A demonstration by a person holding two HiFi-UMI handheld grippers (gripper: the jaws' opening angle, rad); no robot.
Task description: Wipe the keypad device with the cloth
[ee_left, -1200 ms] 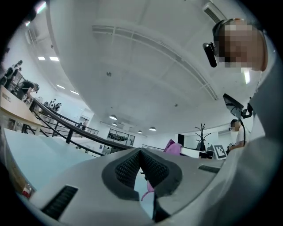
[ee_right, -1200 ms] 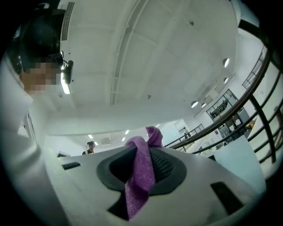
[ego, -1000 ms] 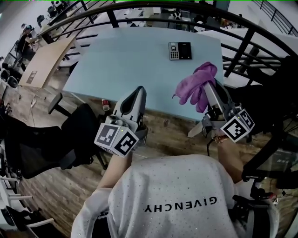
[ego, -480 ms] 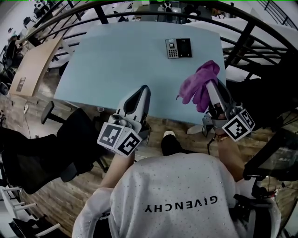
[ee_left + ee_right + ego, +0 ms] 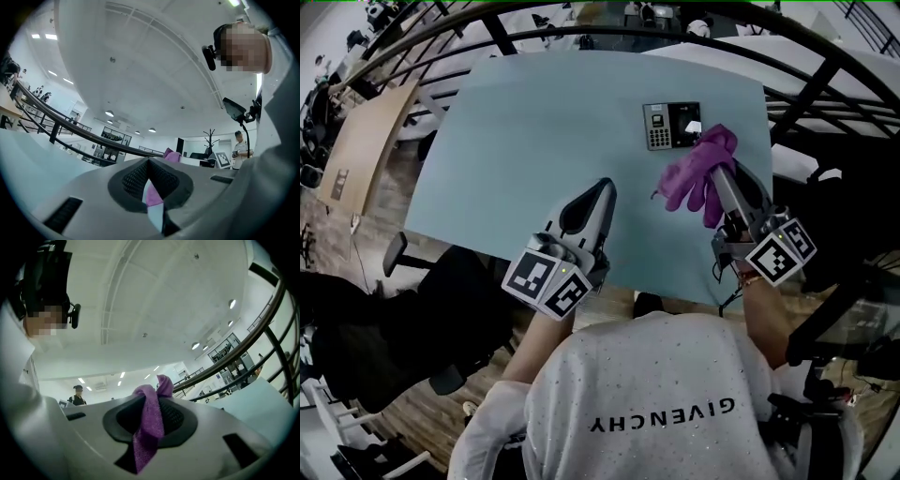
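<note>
Pinching the cloth [image 5: 696, 171], the right gripper [image 5: 716, 180] jaws sit beside the keypad device [image 5: 660, 126].

Left gripper [image 5: 602, 190] held out ahead of the torso, pointing forward and slightly right, tilted down. In the left gripper view its jaws are pressed together, only a thin slit between the pads, nothing gripped. Its marker cube [image 5: 548, 281] sits at the rear. The left forearm [image 5: 530, 342] runs back from it, bare.

Right gripper [image 5: 715, 178] is further forward and pointing forward-left. Its jaws are clamped on the purple cloth [image 5: 698, 169]. In the right gripper view a fold is pinched between the pads, with a tuft poking out past the tips and a strip trailing back from the jaws. The right forearm [image 5: 764, 314] is bare and bent back toward the body. The grippers are apart, side by side.
</note>
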